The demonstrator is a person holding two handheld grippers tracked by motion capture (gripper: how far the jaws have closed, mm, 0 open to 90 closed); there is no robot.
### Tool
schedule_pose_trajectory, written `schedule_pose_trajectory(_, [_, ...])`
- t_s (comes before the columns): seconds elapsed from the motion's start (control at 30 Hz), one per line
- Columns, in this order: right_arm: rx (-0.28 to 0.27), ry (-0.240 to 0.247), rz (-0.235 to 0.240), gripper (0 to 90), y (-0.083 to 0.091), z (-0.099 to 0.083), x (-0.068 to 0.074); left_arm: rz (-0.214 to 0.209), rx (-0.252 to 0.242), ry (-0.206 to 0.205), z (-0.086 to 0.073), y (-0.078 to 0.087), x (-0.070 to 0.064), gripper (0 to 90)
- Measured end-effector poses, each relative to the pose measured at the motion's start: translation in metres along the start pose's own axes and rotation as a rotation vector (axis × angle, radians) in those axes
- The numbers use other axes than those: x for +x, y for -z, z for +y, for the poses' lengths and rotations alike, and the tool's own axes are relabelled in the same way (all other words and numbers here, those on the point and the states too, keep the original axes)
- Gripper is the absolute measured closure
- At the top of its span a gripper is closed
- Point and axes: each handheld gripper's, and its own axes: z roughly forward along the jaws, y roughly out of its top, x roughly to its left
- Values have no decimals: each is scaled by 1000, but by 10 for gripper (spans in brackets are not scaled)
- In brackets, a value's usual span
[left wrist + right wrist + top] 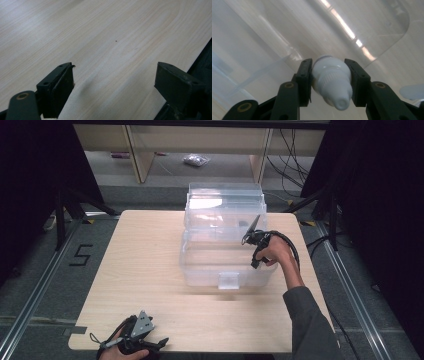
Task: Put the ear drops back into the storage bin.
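Reaching over the clear storage bin [225,255], the right gripper [331,82] clamps a small white bottle [332,81] above its interior; the left gripper [115,82] rests wide apart, empty, at the table's [145,265] near-left edge.

A light wooden table [150,270] is set on a grey floor [30,285], where the numeral 5 [80,255] is marked in black. Metal rails [35,295] are laid along both sides. Pale wooden furniture [140,155] is seen beyond, flanked by black curtains [35,170], with cables [292,155] trailed nearby.
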Motion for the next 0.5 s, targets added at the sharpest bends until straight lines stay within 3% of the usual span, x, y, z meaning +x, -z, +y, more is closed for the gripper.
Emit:
schedule_pose_trajectory(0.1, [0,-3,-1,601,-2,0,0,-2,0,11,-1,0,-1,150])
schedule_pose_trajectory(0.13, [-4,0,-5,601,-3,0,1,1,1,-3,0,0,0,151])
schedule_pose_trajectory(0.2, [-4,24,-11,601,-4,1,-1,-1,0,9,0,0,-1,151])
schedule_pose_trajectory(0.3, [-5,3,-2,601,-4,1,2,-1,4,-10,0,0,0,151])
schedule_pose_trajectory(0.37, [-3,-1,-4,601,-4,2,2,0,-3,14,0,-1,-1,151])
schedule_pose_trajectory(0.4, [6,16,-4,601,-7,2,-1,-9,23,-34,0,2,1,151])
schedule_pose_trajectory(0.43, [12,11,-8,601,-7,2,0,-9,23,-34,0,2,1,150])
schedule_pose_trajectory(0.47, [17,-6,-19,601,-8,3,0,-2,-2,13,0,-1,-1,151])
schedule_pose_trajectory(0.5, [17,-6,-19,601,-8,3,0,-2,-2,13,0,-1,-1,150])
